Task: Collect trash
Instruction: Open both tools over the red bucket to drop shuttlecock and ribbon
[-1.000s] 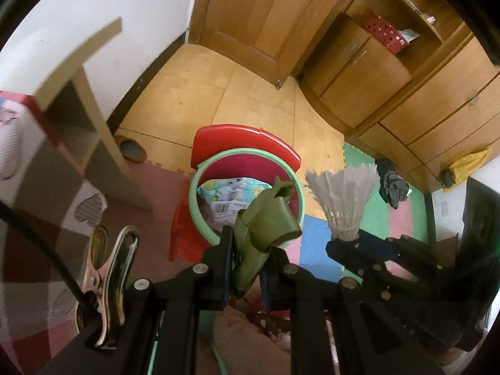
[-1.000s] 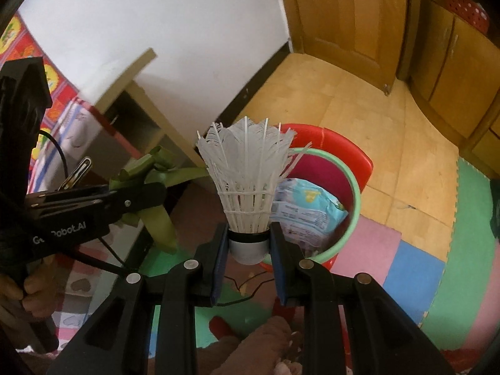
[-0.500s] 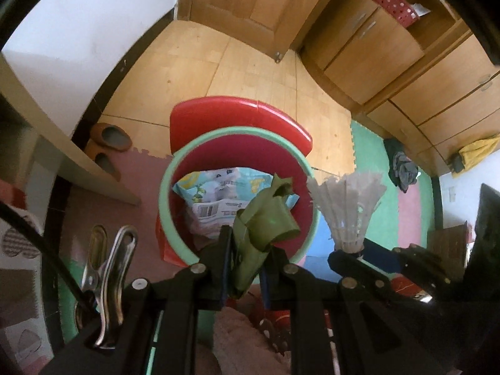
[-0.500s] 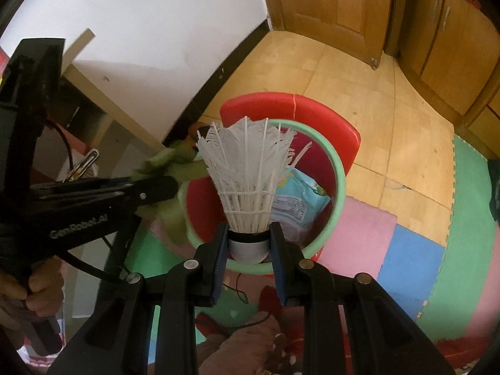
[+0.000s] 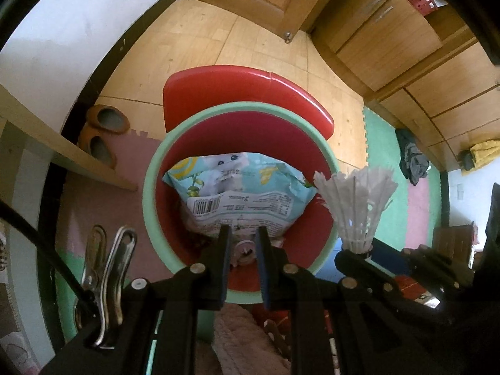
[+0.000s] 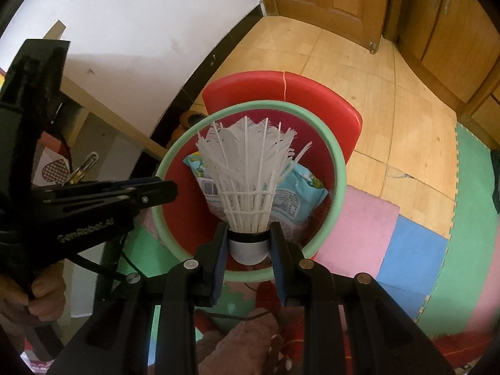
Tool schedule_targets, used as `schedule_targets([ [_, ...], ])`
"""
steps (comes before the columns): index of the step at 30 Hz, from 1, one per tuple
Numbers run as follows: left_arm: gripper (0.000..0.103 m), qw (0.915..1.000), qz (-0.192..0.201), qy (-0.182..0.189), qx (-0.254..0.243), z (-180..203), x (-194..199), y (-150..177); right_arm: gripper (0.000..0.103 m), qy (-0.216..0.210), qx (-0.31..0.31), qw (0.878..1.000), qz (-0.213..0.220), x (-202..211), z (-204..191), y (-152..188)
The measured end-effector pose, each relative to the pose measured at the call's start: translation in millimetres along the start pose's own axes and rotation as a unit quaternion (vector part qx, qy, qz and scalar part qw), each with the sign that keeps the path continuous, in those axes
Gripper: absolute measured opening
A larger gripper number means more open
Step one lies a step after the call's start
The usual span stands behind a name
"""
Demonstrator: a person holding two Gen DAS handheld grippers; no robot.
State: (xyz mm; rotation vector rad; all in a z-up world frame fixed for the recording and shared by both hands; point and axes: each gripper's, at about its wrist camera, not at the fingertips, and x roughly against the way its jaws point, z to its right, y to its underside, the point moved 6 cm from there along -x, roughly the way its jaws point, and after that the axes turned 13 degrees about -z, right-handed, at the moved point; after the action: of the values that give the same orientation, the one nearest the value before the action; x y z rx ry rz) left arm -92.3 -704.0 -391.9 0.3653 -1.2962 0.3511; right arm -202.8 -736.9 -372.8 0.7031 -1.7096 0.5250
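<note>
My right gripper [image 6: 247, 250] clamps the white feather shuttlecock [image 6: 247, 168] over the near side of the green-rimmed red plastic bin [image 6: 339, 168]. My left gripper [image 5: 242, 250] is closed and empty. Next, release squarely inside the rim.

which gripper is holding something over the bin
The right gripper: its fingers grip the white shuttlecock by its base. The left gripper has nothing between its fingers.

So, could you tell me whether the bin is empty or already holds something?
Not empty: a blue snack wrapper lies inside the green-rimmed red bin.
</note>
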Motion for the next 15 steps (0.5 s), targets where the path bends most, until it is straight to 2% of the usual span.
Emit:
schedule_targets([
  [4, 0.015, 1.0000, -0.004, 0.001, 0.001, -2.0, 0.6, 1.5, 0.027, -0.002, -0.003, 1.000, -0.006, -5.7, 1.3, -0.2],
  [9, 0.022, 1.0000, -0.006, -0.001, 0.001, -3.2, 3.1, 1.3, 0.028, -0.005, -0.004, 1.000, 0.001, -5.0, -0.6, -0.4],
  [10, 0.023, 1.0000, -0.005, -0.002, 0.001, -3.1, 4.8, 1.4, 0.029, -0.005, -0.005, 1.000, 0.003, -4.4, -1.0, -0.9],
  [12, 0.030, 1.0000, -0.003, -0.005, 0.000, -3.1, 7.0, 1.8, 0.041, -0.007, -0.007, 1.000, 0.010, -1.5, -2.3, -2.2],
  [15, 0.036, 1.0000, 0.000, -0.009, 0.001, -4.0, 12.7, 3.1, 0.048, -0.012, -0.008, 1.000, 0.018, 3.1, -4.2, -4.2],
])
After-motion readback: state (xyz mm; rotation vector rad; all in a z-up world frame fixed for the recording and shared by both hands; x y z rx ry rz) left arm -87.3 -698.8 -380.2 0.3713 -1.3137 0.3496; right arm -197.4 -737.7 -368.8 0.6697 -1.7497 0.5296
